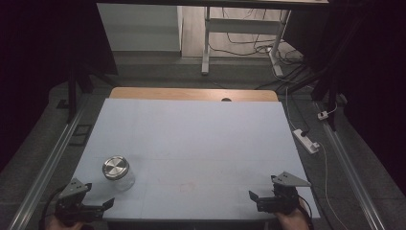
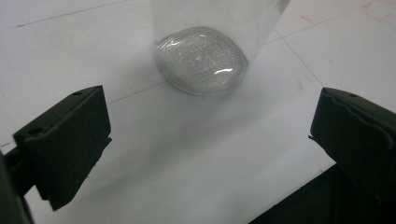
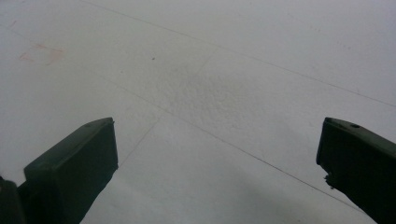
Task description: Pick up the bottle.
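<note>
A clear glass jar (image 1: 118,173) with a round metal lid stands upright near the front left of the pale mat (image 1: 201,139). My left gripper (image 1: 99,194) sits at the front left corner, just short of the jar, pointing toward it. In the left gripper view its jaws stand wide apart and open (image 2: 210,135), with the jar's dimpled glass base (image 2: 201,60) ahead of them and nothing between them. My right gripper (image 1: 262,188) rests at the front right, open (image 3: 217,158) over bare mat.
A wooden table edge (image 1: 191,94) shows behind the mat. On the floor to the right lie a white power strip (image 1: 306,140) and cables. Desk legs (image 1: 206,48) stand far back. Metal rails run along both sides of the table.
</note>
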`<state>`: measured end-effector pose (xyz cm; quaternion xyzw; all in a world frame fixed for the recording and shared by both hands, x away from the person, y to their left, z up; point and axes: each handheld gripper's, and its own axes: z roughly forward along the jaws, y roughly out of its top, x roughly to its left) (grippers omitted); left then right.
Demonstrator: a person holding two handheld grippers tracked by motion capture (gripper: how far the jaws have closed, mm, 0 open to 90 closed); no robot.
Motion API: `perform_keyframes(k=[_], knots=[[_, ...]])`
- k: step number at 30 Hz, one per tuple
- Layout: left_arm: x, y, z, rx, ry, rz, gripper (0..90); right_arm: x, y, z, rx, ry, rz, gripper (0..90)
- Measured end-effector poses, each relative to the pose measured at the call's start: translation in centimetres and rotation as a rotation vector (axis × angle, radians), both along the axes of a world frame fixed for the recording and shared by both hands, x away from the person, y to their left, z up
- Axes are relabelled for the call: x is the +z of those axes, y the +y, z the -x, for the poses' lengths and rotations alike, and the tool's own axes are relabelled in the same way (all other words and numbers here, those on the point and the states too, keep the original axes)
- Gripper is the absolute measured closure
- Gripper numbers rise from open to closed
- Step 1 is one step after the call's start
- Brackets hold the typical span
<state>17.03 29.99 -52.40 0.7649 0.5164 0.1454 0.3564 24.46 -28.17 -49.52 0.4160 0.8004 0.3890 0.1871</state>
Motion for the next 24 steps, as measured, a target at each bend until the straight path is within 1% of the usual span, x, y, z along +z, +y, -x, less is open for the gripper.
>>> perform_keyframes(k=[5, 9, 12, 16, 18, 20, 21, 24], knots=[[-0.07, 0.14, -0.09, -0.009, 0.017, 0.014, 0.0, 0.01, 0.09, -0.04, 0.014, 0.004, -0.001, 0.0], [-0.05, 0.12, -0.13, -0.006, 0.018, 0.01, 0.0, 0.02, 0.05, -0.08, 0.03, 0.023, -0.023, 0.0], [-0.05, 0.17, -0.16, -0.009, 0.018, 0.013, 0.0, -0.01, 0.02, -0.14, 0.031, 0.029, -0.032, 0.0], [-0.08, 0.14, -0.19, -0.009, 0.016, 0.006, 0.0, -0.04, 0.1, -0.17, 0.039, 0.033, -0.023, 0.0], [-0.09, 0.07, -0.23, -0.011, 0.023, 0.0, 0.0, -0.05, 0.19, -0.17, 0.045, 0.033, -0.014, 0.0], [-0.12, -0.12, -0.29, -0.018, 0.023, -0.023, 0.0, -0.07, 0.25, -0.16, 0.057, 0.035, -0.011, 0.0], [-0.1, -0.16, -0.3, -0.023, 0.025, -0.027, 0.0, -0.07, 0.3, -0.15, 0.062, 0.034, -0.006, 0.0], [-0.04, -0.23, -0.3, -0.031, 0.019, -0.026, 0.0, -0.1, 0.47, -0.11, 0.072, 0.035, 0.006, 0.0]])
